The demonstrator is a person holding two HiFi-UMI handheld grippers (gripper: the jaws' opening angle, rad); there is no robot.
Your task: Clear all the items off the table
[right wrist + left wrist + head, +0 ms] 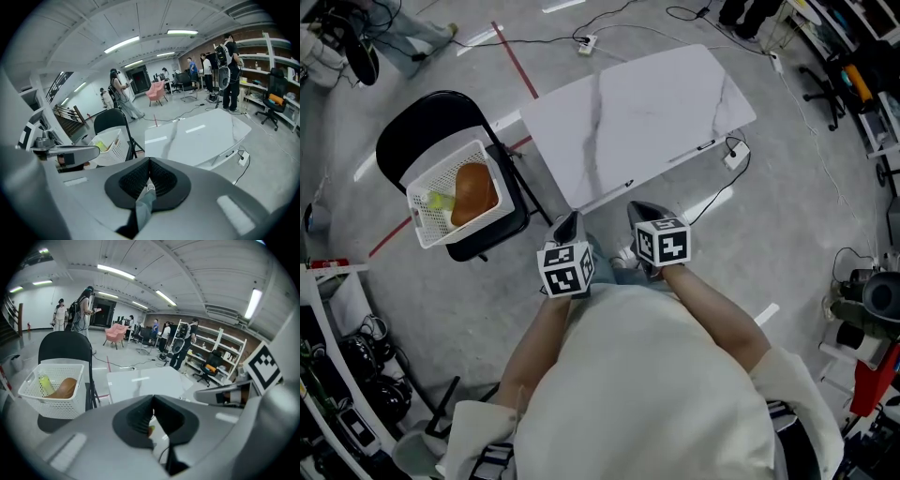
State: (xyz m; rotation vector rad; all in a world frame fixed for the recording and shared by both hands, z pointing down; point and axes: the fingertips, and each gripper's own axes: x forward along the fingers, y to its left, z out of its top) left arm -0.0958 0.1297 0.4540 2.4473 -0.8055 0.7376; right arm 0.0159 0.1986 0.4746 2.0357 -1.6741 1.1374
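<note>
The white marble-pattern table (628, 117) stands ahead of me with nothing on its top. To its left a white mesh basket (441, 208) rests on a black folding chair (422, 131); inside lie a brown rounded item (474, 192) and a yellow-green item (439, 201). My left gripper (569, 225) and right gripper (643, 212) hover side by side just short of the table's near edge, both shut with nothing held. The left gripper view shows its jaws (152, 400) closed, with the basket (49, 397) at left. In the right gripper view the jaws (149, 162) also meet, and the table (197, 138) lies beyond them.
A red tape line (514, 58) and cables with a power strip (587, 42) run across the floor behind the table. Another plug block (735, 157) lies at the table's right. Shelves and equipment (862, 309) crowd both sides. People (84, 310) stand far off.
</note>
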